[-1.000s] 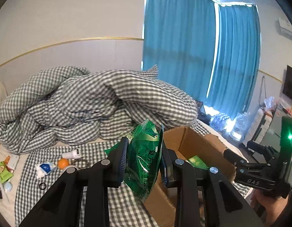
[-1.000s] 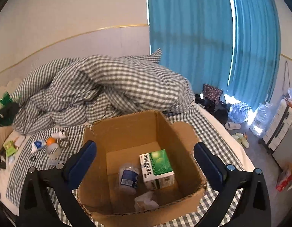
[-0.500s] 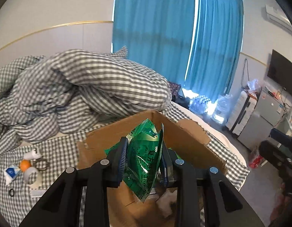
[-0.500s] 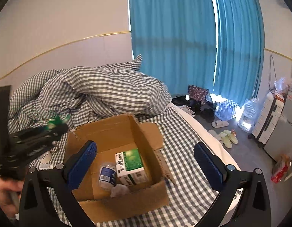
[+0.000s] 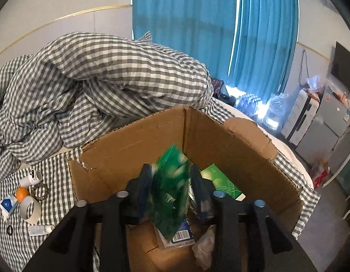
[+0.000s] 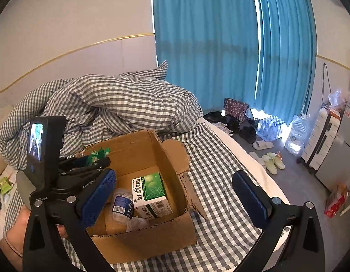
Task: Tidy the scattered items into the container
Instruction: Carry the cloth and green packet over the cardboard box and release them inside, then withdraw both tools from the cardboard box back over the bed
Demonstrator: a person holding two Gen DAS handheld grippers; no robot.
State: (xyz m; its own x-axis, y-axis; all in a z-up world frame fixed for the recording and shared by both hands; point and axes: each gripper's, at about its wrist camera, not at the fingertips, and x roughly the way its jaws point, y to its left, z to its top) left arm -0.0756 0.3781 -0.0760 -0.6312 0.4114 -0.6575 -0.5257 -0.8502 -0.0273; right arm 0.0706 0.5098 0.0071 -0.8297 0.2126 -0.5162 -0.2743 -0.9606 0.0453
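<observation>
Checked bedding carries an open cardboard box (image 5: 138, 145) where the left hand-held gripper (image 5: 172, 192), jaws opening, frees a green foil packet (image 5: 170, 195), likely light, crinkly, best pinched by its edge; right hand-held gripper (image 6: 175, 195) gapes empty.

Left gripper (image 5: 171, 192) over the open brown cardboard box (image 5: 138, 140) on the checked bedsheet, jaws opening; crinkled green foil packet (image 5: 169, 190) between the blue pads, blurred, its lower end hanging below them; pads look clear of the packet. Beneath the fingers, inside the box: green-and-white carton (image 5: 220, 183) to the right, barcoded clear bottle (image 5: 180, 234) directly under, crumpled white tissue (image 5: 204, 247) beside it. Far left of the tool, outside the box: white tape roll (image 5: 30, 209), small orange ball (image 5: 22, 192), white tube (image 5: 40, 230), black ring (image 5: 9, 230).
</observation>
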